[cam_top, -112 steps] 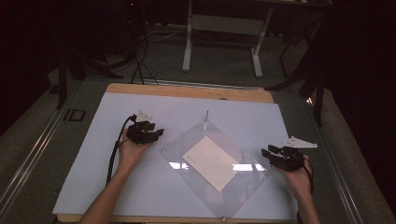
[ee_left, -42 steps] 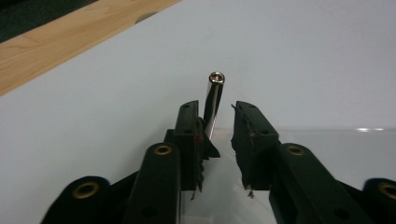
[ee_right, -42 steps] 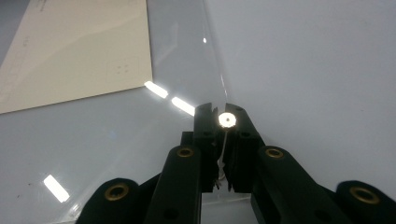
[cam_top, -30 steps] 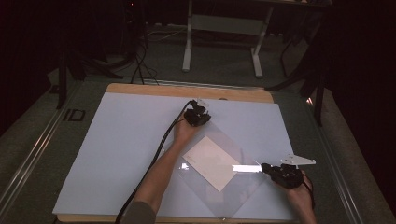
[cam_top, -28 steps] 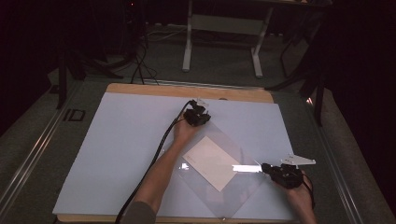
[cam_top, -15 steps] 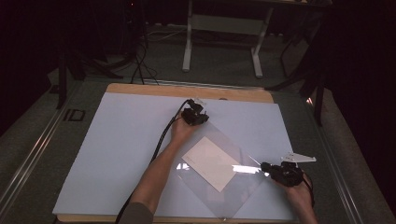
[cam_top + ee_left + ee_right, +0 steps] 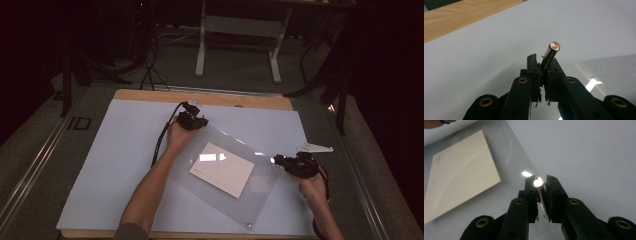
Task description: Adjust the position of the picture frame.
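A clear plastic sheet (image 7: 225,170) lies tilted across the white surface of the counter (image 7: 115,165), with a cream paper card (image 7: 222,169) under or inside it near its middle. The left gripper (image 7: 192,120) sits at the sheet's far corner, toward the counter's wooden back edge (image 7: 200,97). In the left gripper view its jaws are pressed in on a dark metal pin (image 7: 550,53) with a coppery end, which stands up at a slant between them. The right gripper (image 7: 295,164) holds at the sheet's right corner; in the right gripper view its jaws pinch a bright metal post (image 7: 538,183), glare making its shape hard to read, perhaps a similar pin. The card (image 7: 459,177) lies to the left of those jaws, beneath the transparent sheet (image 7: 511,150)
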Action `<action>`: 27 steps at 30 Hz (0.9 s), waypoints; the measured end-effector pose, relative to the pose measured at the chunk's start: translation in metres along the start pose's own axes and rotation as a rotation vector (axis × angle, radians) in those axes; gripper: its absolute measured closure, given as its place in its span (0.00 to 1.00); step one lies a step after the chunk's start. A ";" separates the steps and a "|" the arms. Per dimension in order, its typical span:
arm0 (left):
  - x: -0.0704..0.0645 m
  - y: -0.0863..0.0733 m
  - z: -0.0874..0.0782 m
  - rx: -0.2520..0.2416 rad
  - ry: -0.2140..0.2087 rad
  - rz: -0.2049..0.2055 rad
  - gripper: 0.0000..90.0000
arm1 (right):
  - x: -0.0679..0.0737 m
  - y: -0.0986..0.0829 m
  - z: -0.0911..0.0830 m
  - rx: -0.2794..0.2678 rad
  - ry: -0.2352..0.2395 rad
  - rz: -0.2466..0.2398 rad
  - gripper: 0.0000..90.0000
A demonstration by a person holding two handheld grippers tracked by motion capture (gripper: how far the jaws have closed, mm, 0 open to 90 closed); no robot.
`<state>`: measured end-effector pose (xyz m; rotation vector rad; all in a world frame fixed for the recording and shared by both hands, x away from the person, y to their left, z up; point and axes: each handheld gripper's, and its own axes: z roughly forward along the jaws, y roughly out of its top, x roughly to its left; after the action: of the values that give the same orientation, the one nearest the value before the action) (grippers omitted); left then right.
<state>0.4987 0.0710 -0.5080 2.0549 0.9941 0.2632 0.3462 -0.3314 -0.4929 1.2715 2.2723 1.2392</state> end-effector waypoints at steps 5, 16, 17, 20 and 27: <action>0.014 -0.011 -0.018 -0.020 0.015 -0.043 0.93 | 0.001 0.025 0.016 -0.004 0.006 -0.015 0.89; 0.042 -0.038 -0.068 -0.026 0.066 -0.123 0.92 | 0.005 0.064 0.059 0.006 0.052 -0.020 0.89; 0.043 -0.042 -0.073 -0.028 0.074 -0.129 0.92 | 0.006 0.069 0.068 0.012 0.066 -0.020 0.89; 0.047 -0.050 -0.082 -0.023 0.084 -0.148 0.92 | 0.006 0.074 0.076 0.021 0.069 -0.015 0.89; 0.053 -0.073 -0.096 -0.009 0.076 -0.200 0.91 | 0.006 0.081 0.104 0.042 0.101 0.020 0.89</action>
<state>0.4455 0.1916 -0.5093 1.9327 1.2326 0.2411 0.4492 -0.2483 -0.4914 1.2762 2.3732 1.2965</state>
